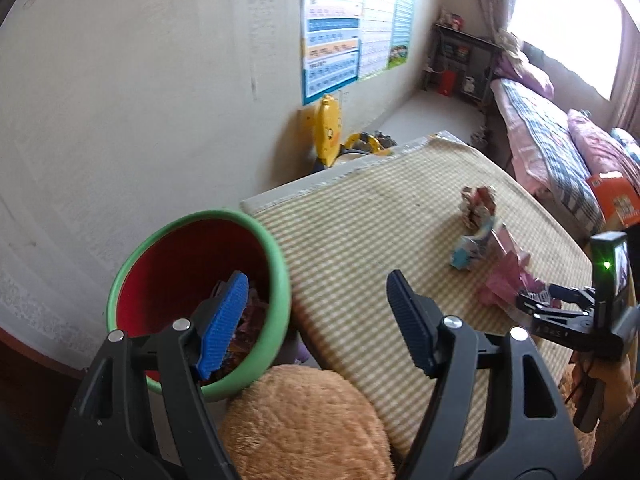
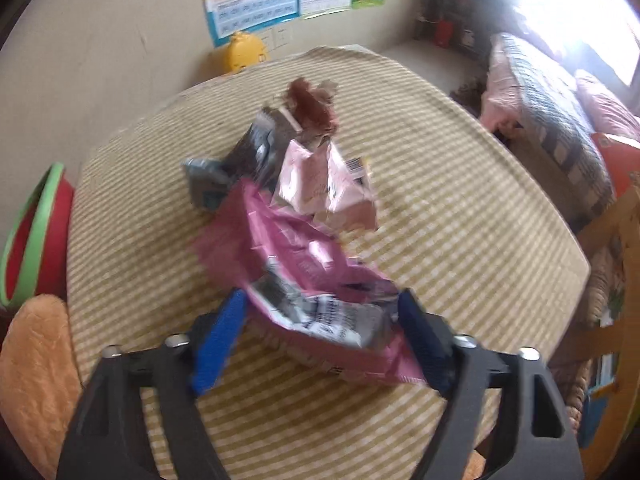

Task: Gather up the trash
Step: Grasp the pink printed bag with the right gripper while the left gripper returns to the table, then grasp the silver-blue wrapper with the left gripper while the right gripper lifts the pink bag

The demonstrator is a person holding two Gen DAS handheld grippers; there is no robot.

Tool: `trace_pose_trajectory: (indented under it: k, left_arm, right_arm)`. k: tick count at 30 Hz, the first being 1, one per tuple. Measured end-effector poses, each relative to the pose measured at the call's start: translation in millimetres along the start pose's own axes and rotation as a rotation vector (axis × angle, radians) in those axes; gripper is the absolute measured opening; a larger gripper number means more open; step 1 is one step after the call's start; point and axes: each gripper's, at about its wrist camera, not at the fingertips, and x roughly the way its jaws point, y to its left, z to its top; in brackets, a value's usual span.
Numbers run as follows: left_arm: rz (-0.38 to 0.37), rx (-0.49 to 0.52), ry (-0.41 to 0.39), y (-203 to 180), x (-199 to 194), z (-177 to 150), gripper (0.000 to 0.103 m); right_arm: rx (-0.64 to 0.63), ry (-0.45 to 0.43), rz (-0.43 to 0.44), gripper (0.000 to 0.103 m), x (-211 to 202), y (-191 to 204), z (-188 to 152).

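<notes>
wrappers lie heaped on the striped worktop [image 2: 460, 208], the pink wrapper [image 2: 304, 256] nearest, between the right claw [image 2: 320, 332] pads without a clear grip. left claw [image 1: 316, 320] gapes empty beside the green-rimmed bucket [image 1: 276, 264], far left.

Crumpled wrappers [image 2: 304, 216] lie clustered on the striped-mat table [image 2: 460, 216].

- I count four wrappers on the mat [image 2: 460, 208]: pink [image 2: 304, 256], pale pink [image 2: 320, 180], grey [image 2: 256, 148], brown [image 2: 308, 104].
- One bucket [image 1: 276, 264].
- One cushion [image 1: 304, 424].
- My two grippers: left [image 1: 316, 320], right [image 2: 320, 332].
</notes>
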Motion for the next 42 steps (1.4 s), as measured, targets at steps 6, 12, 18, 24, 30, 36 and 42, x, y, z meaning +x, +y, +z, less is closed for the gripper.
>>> trace_pose_trajectory:
  k: [6, 12, 18, 24, 30, 36, 42]
  left_arm:
    - [-0.010, 0.051, 0.006, -24, 3, 4, 0.069]
    - [-0.031, 0.089, 0.023, -45, 10, 4, 0.069]
    - [-0.045, 0.112, 0.024, -54, 6, 0, 0.069]
    - [-0.032, 0.097, 0.026, -49, 4, -1, 0.069]
    - [-0.030, 0.101, 0.036, -50, 5, -2, 0.069]
    - [-0.034, 0.115, 0.041, -56, 11, 1, 0.069]
    - [-0.136, 0.161, 0.051, -88, 37, 14, 0.069]
  right_arm:
    - [0.068, -0.026, 0.088, 0.000, -21, -7, -12]
    - [0.160, -0.061, 0.151, 0.003, -48, -21, -26]
    - [0.242, -0.087, 0.153, 0.035, -56, -45, -31]
    - [0.257, -0.081, 0.161, 0.063, -44, -53, -23]
    - [0.157, -0.028, 0.166, 0.085, -17, -42, -4]
    - [0.173, 0.014, 0.197, 0.039, -11, -43, -12]
    - [0.271, -0.013, 0.202, 0.035, -41, -55, -47]
